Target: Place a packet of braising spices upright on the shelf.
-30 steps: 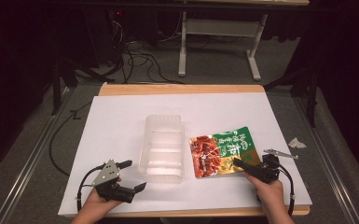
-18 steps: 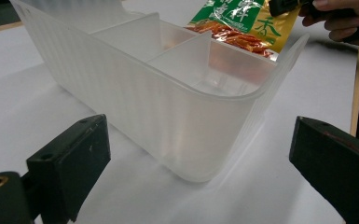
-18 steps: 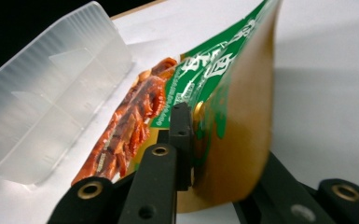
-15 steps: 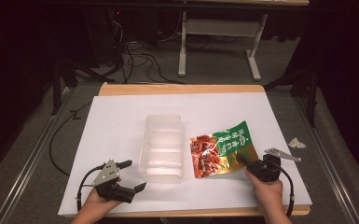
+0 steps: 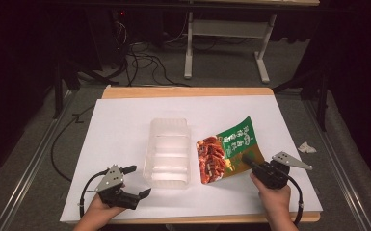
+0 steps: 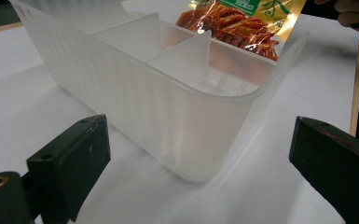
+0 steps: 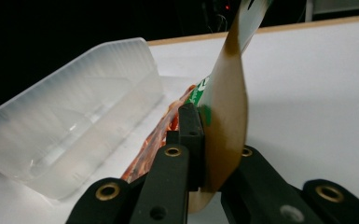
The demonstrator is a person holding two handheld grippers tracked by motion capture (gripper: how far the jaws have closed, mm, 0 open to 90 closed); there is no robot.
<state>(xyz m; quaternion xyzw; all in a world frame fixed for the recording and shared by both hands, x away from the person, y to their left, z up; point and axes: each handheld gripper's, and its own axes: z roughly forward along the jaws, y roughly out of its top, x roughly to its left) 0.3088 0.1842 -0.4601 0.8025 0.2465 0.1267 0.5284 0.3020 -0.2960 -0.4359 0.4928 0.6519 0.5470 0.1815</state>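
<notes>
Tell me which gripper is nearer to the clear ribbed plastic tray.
Left. The left gripper, jaws open, sits just off the near left corner of the clear ribbed plastic tray. The right gripper is farther off to its right, clamped on the green and red snack pouch.

White characters mark the green food pouch (image 5: 231,144), too blurred to read.

My table (image 5: 125,92) is a wooden top almost wholly covered by a white sheet (image 5: 120,130), with bare wood showing along the far and near edges. A clear plastic tray (image 5: 168,153) with dividers rests on the sheet near the middle, and just to its right the red-and-green food pouch (image 5: 221,151) has its tray-side edge on the sheet. Beyond the table's right edge, a small crumpled white scrap (image 5: 307,147) lies on the grey floor (image 5: 221,77).
</notes>
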